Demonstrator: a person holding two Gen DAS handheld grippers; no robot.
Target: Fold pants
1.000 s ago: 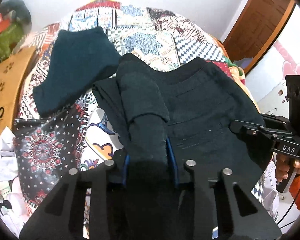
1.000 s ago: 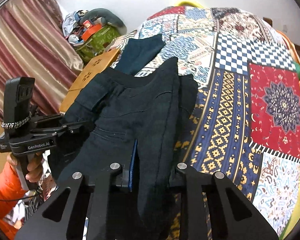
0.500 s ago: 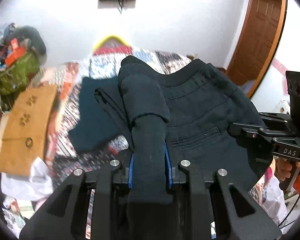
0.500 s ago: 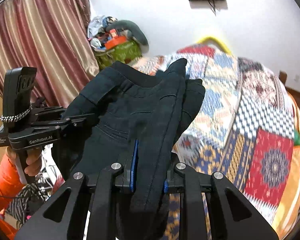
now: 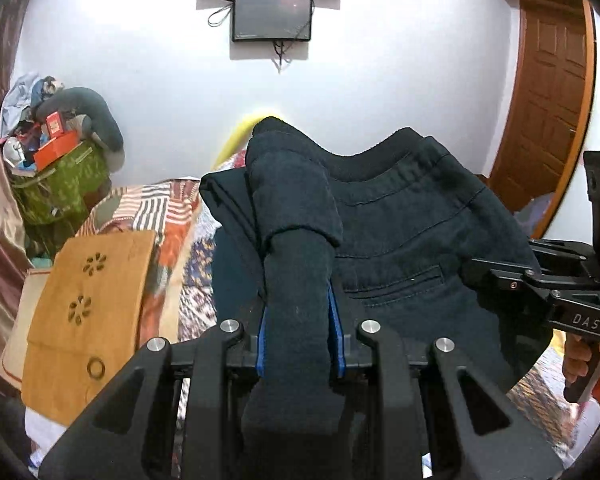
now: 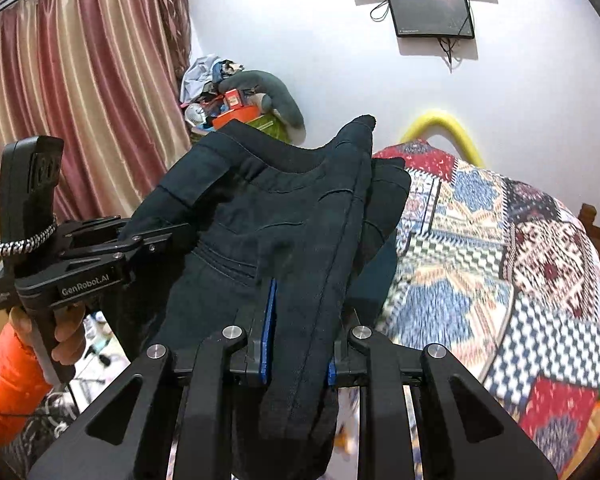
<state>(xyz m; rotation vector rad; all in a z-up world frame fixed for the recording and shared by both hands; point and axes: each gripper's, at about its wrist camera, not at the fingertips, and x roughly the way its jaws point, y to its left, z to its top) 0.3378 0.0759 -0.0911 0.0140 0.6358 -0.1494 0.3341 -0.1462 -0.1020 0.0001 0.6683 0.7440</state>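
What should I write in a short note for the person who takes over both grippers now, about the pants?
Left gripper: jaws shut on a bunched edge of the dark pants.
Right gripper: jaws shut on the opposite edge of the same pants.
Pants: held up in the air between both grippers, waistband at the top, above the patterned bed cover.
Another dark garment lies on the bed underneath.
Done: both sides gripped, pants raised.
Left: lay them flat on the cover, then fold. No finished fold is visible on the held pants yet.
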